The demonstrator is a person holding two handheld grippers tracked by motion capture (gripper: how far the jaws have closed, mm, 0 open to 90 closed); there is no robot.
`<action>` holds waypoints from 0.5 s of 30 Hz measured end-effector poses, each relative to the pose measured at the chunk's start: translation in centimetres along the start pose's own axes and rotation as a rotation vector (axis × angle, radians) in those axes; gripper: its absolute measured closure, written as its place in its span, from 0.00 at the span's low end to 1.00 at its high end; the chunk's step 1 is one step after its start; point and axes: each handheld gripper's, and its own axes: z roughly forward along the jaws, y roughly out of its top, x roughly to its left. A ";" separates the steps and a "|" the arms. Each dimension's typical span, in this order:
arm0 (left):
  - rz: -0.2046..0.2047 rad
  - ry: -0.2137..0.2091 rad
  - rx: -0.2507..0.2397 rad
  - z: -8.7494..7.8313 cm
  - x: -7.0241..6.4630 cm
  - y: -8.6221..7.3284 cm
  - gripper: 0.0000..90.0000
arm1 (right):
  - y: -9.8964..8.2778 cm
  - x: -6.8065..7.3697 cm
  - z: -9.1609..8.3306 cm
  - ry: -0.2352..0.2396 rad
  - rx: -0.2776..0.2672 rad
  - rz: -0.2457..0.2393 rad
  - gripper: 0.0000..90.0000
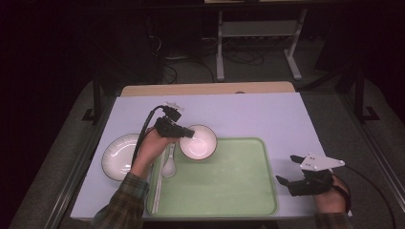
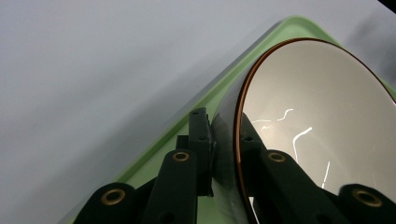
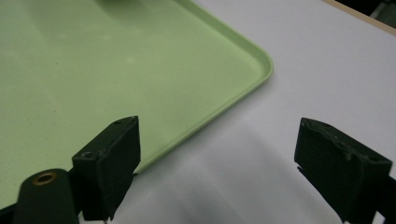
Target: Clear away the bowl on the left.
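Note:
A white bowl with a thin brown rim hangs tilted over the far left corner of the green tray. My left gripper is shut on the bowl's near rim. In the left gripper view the bowl stands on edge, its wall pinched between the two jaws of my left gripper, with the tray's rim below. My right gripper rests by the tray's right edge, open and holding nothing. In the right gripper view the right gripper has its jaws wide apart above the tray's corner.
A white plate lies on the table left of the tray. A white spoon and a pale pair of sticks lie along the tray's left side. The white table top stretches behind the tray.

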 end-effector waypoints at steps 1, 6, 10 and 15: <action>0.004 -0.006 0.003 0.4 -0.2 0.2 0.90 | 0.0 0.0 0.0 0.000 0.000 0.000 0.15; 0.010 -0.024 0.006 2.6 -0.9 1.2 0.90 | 0.0 0.0 0.0 0.000 0.000 0.002 0.15; 0.007 -0.046 0.009 4.7 -1.3 2.0 0.91 | 0.0 0.0 -0.1 -0.001 -0.005 0.003 0.15; 0.015 -0.050 0.023 6.8 -2.2 3.0 0.90 | 0.0 0.0 -0.1 0.004 -0.004 0.005 0.15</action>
